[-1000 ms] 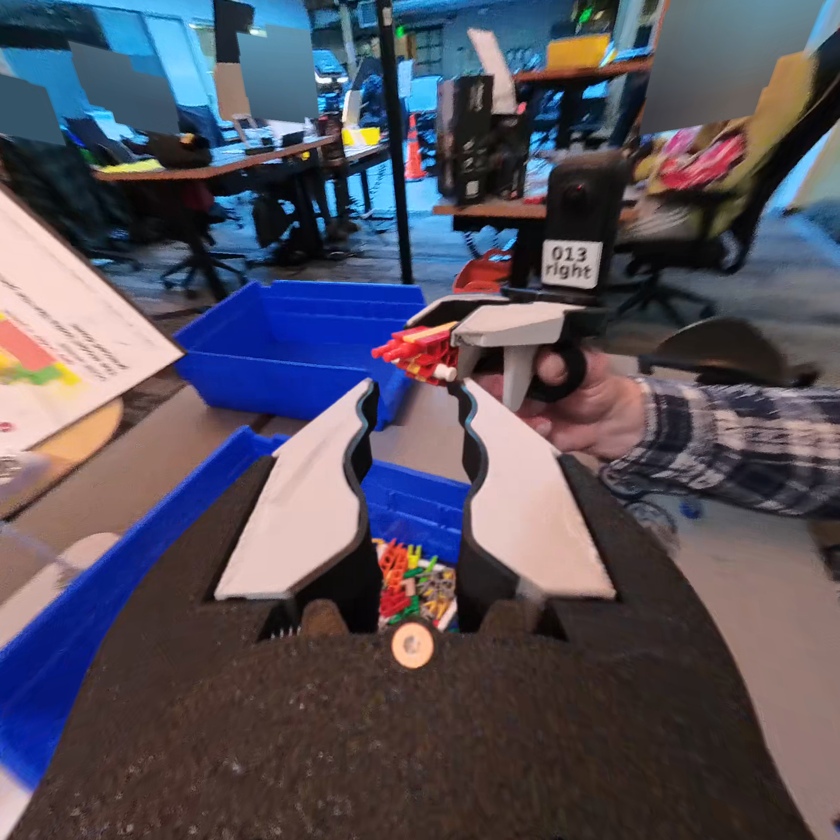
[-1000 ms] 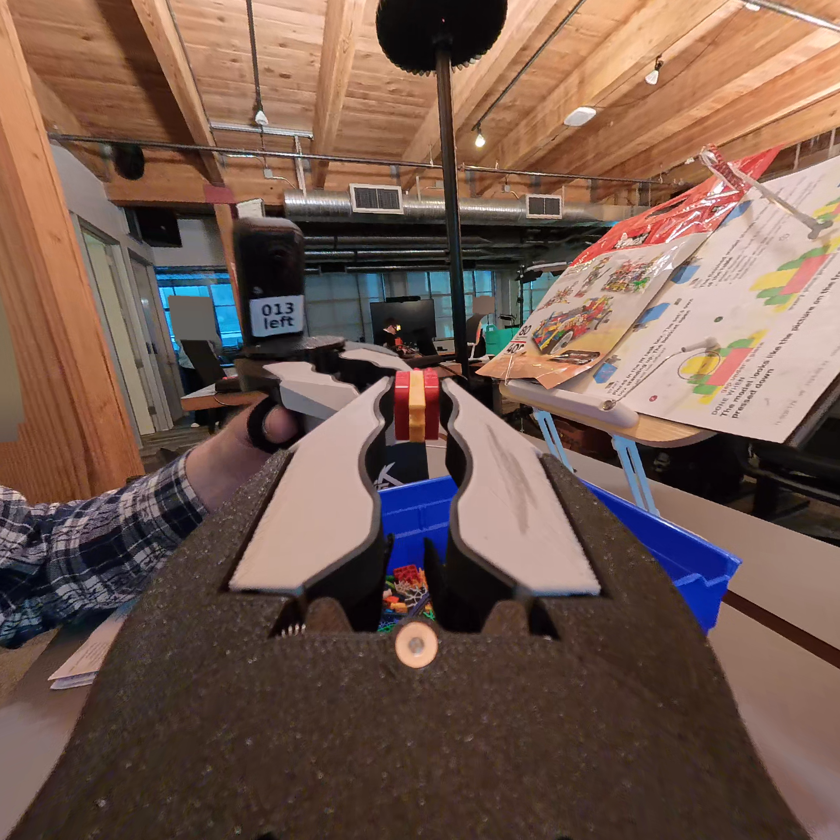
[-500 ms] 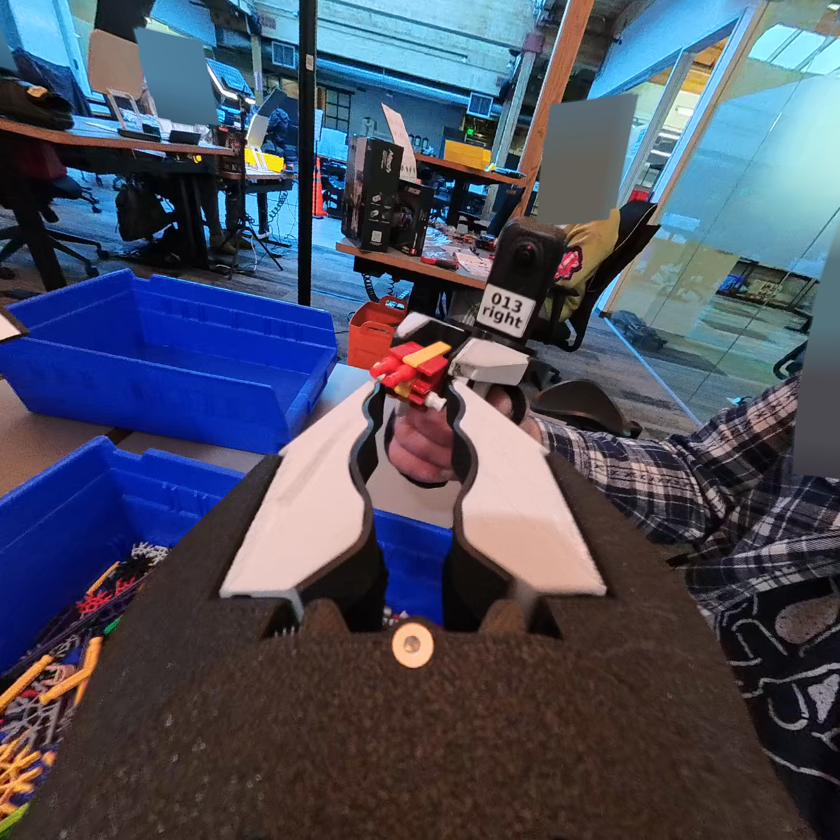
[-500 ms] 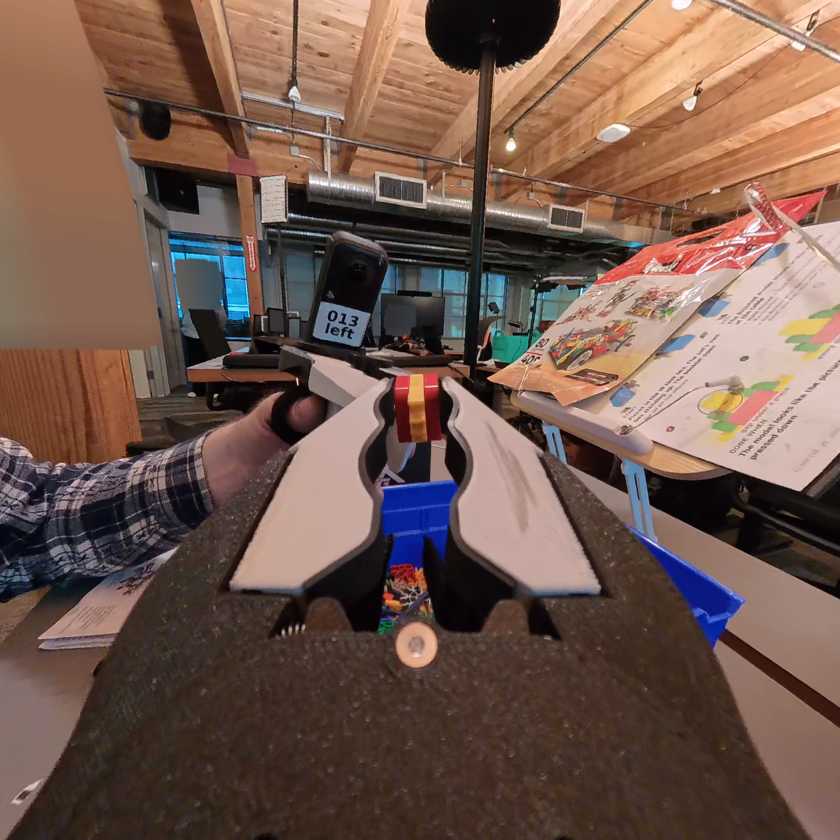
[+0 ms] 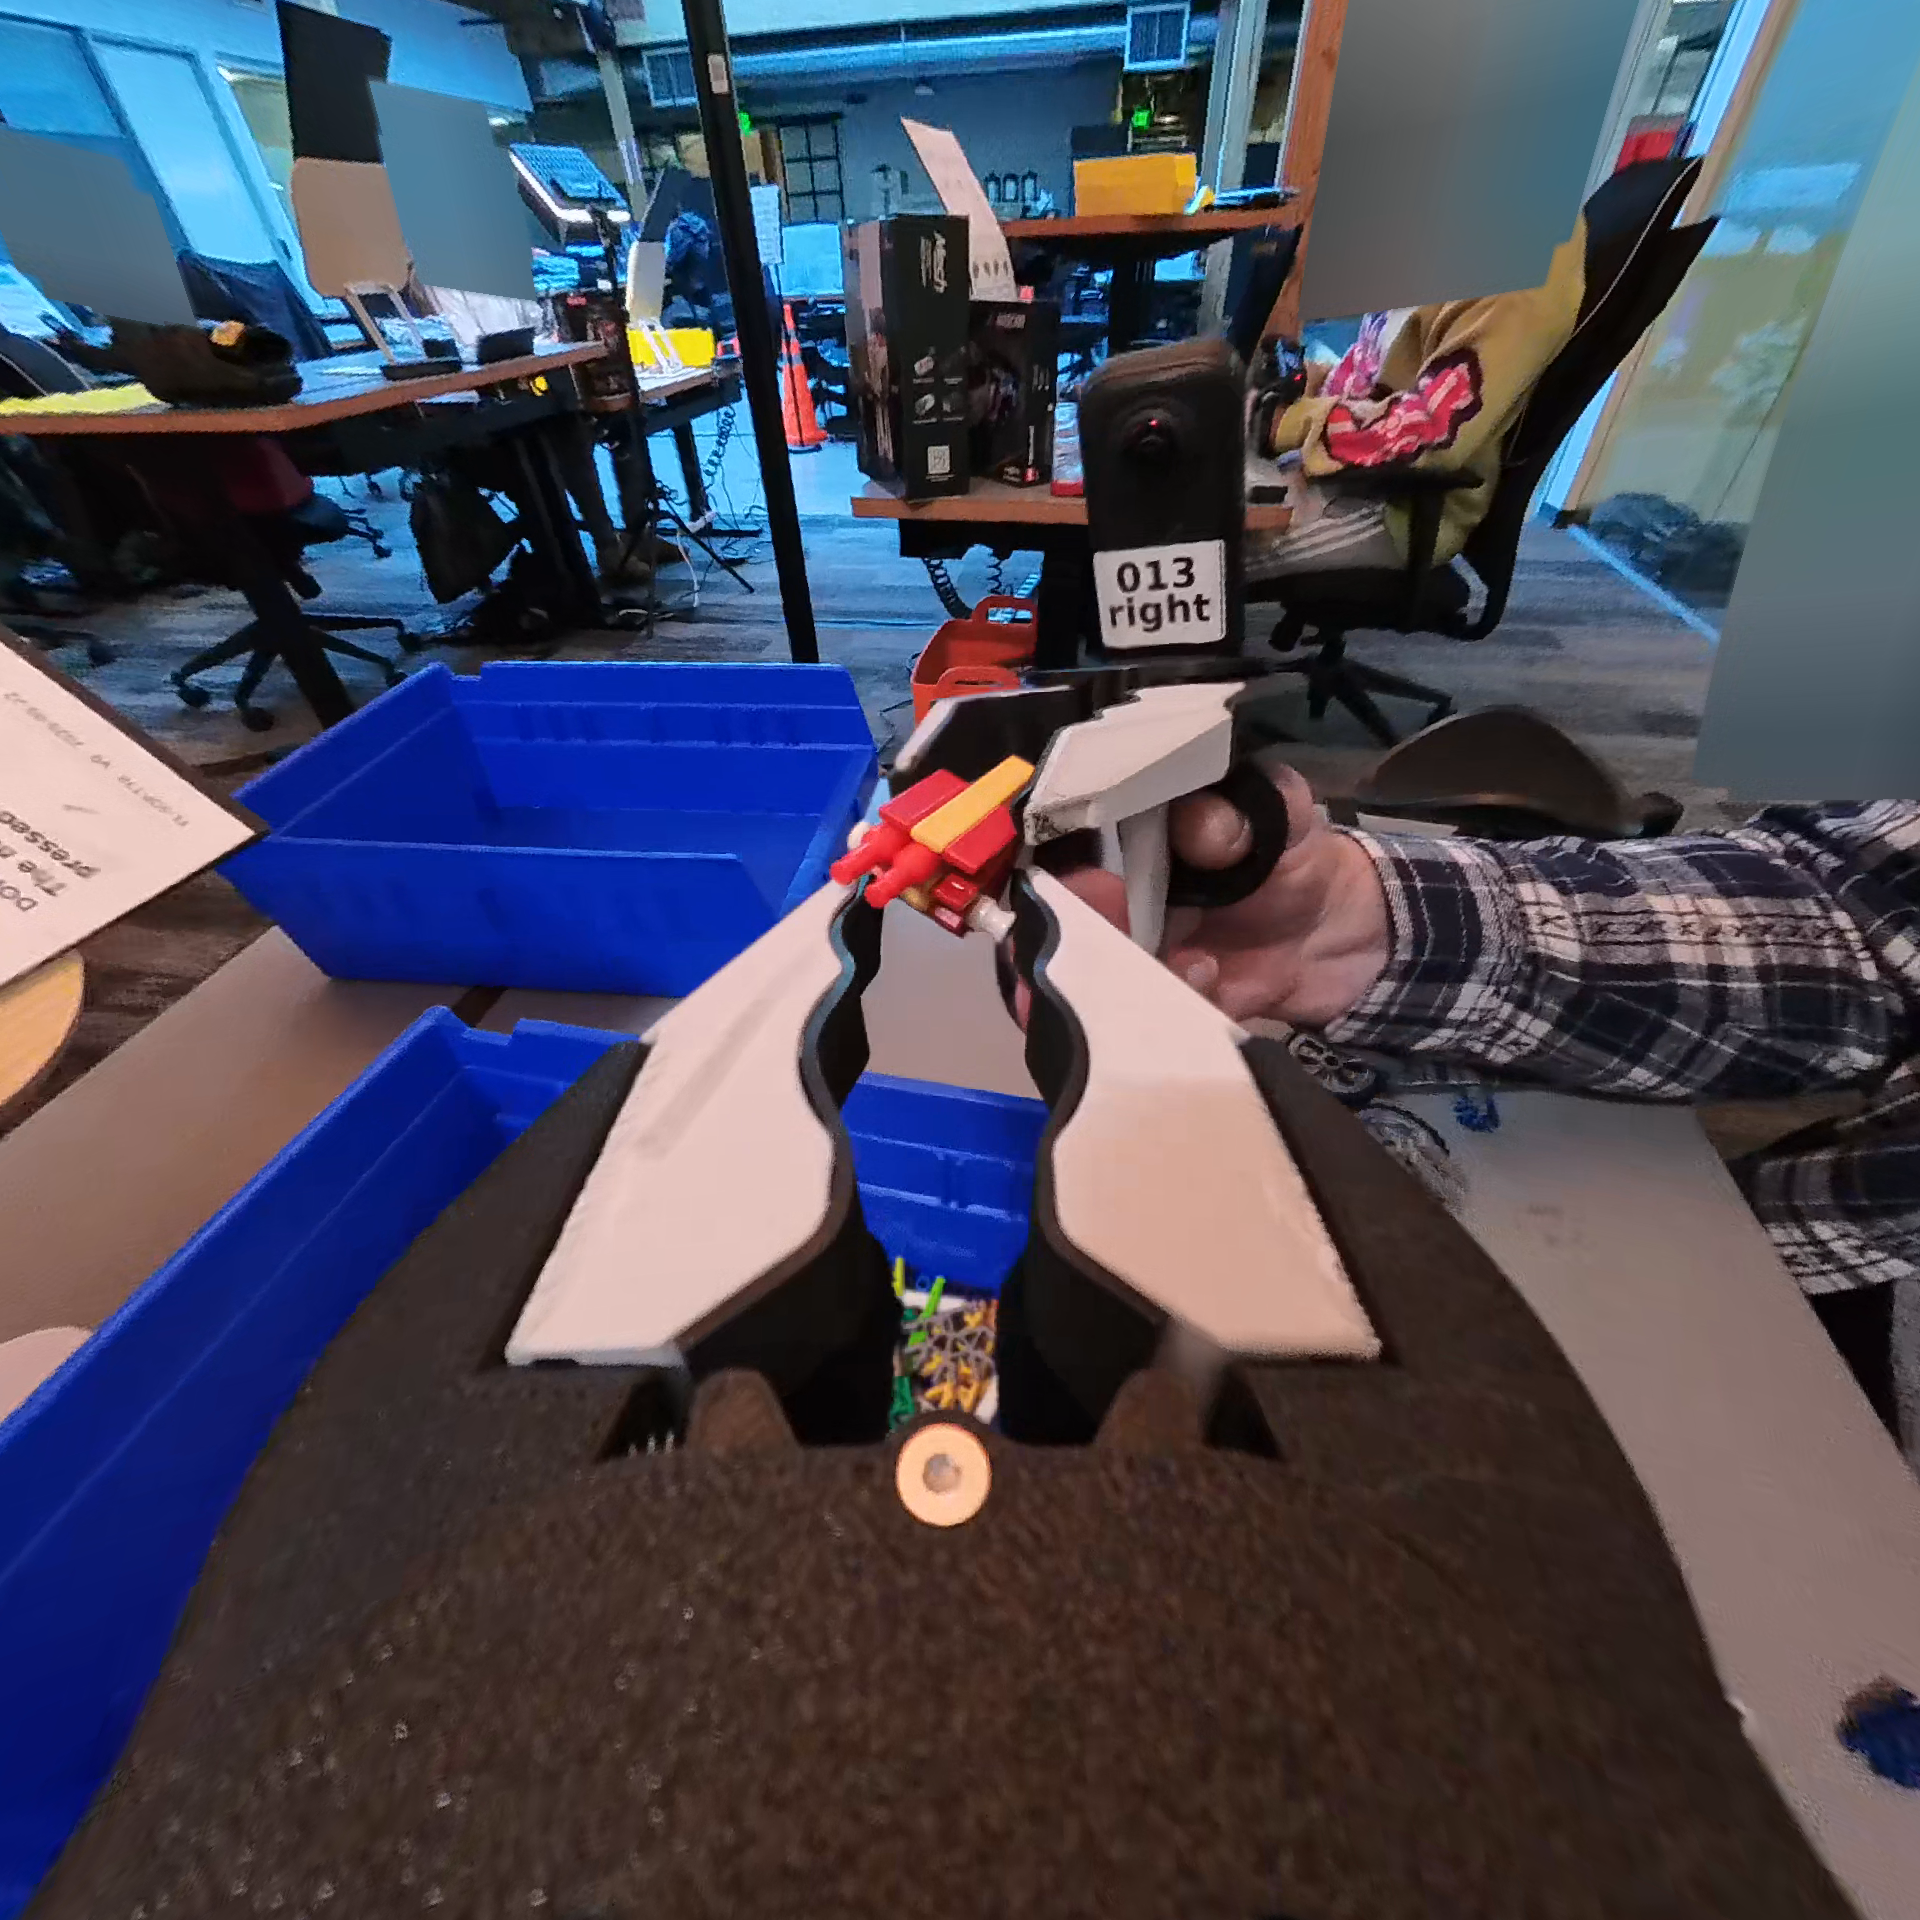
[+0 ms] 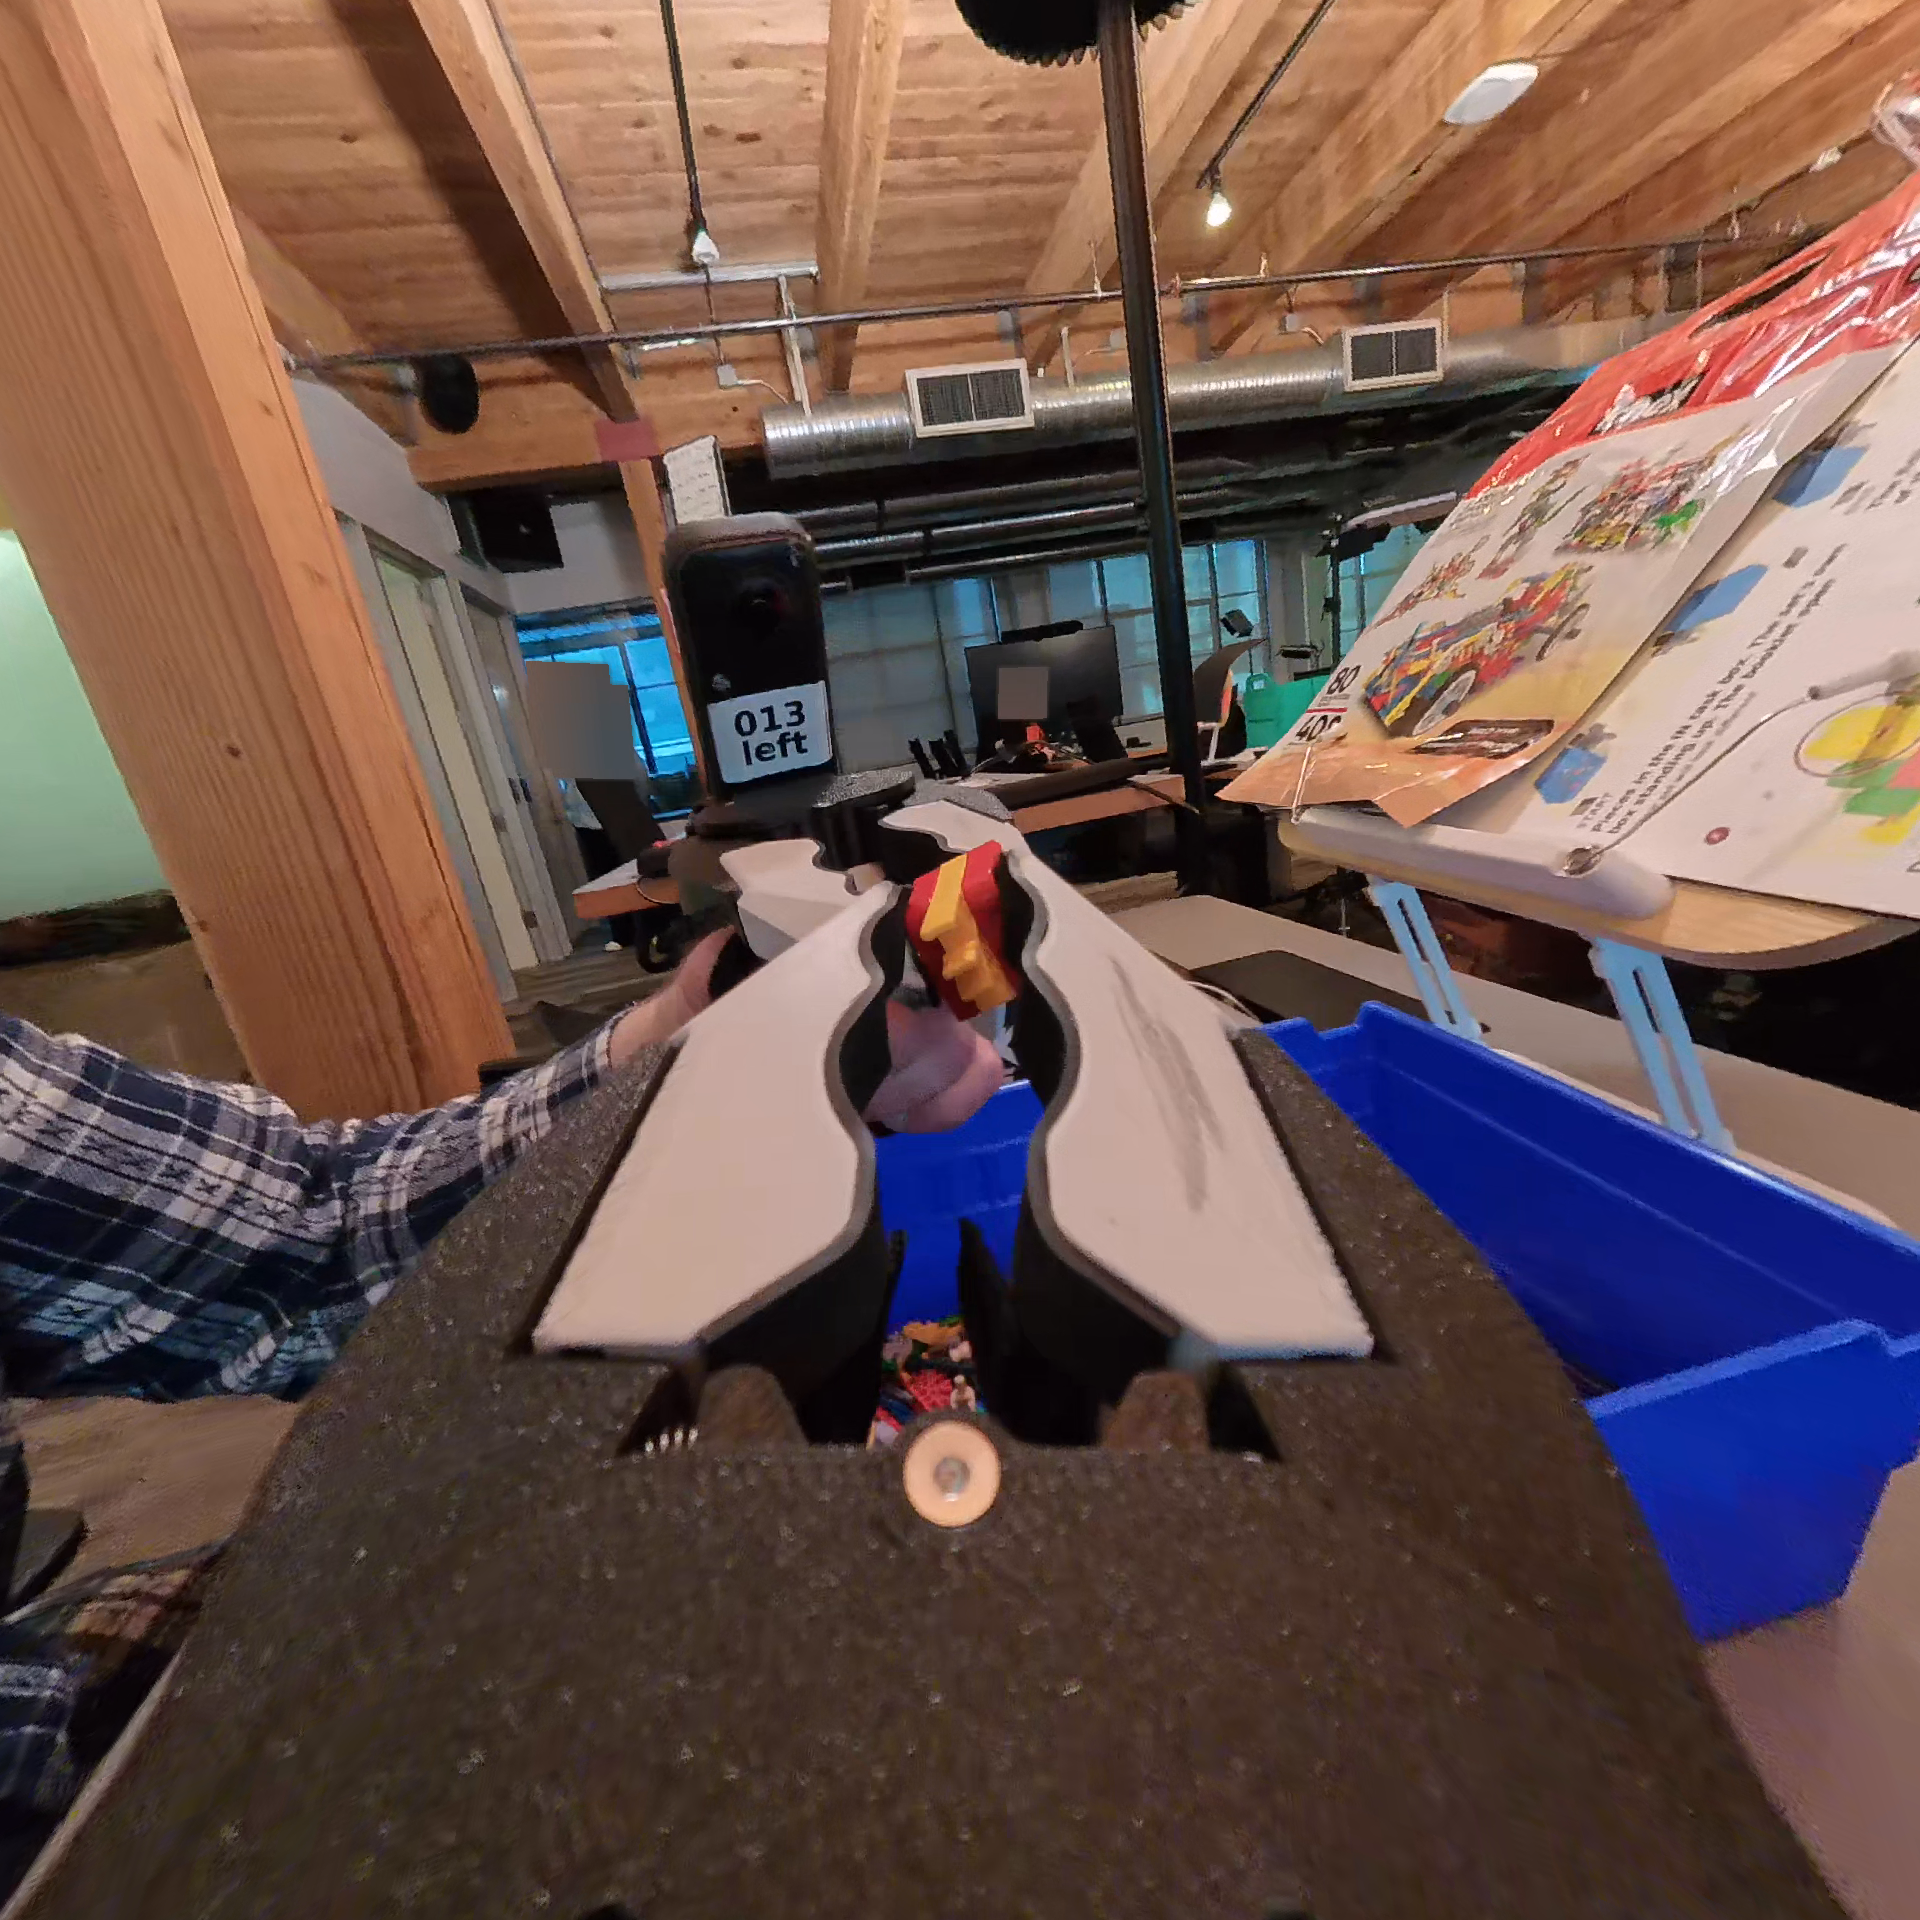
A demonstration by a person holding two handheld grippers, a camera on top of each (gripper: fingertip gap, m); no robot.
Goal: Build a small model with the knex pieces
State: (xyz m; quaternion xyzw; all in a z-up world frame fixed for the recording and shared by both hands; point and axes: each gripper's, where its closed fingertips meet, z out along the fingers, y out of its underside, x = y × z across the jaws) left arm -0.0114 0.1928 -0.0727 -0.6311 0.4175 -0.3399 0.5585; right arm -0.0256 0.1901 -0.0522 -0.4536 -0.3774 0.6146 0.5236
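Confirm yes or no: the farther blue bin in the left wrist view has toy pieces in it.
No. The farther blue bin shows only bare blue walls and floor inside, while the colourful pieces lie in the nearer blue bin.

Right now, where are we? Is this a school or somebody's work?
Probably an open office or workshop, not a school. There are long desks with rolling chairs, a bare wooden beam ceiling with metal air ducts, and blue bins of small building pieces on the table.

Grey table (image 5: 1621,1382): two blue bins on it, near bin (image 5: 260,1247) with small building pieces, far bin (image 5: 540,862), plus tilted wooden stand (image 6: 1558,894).
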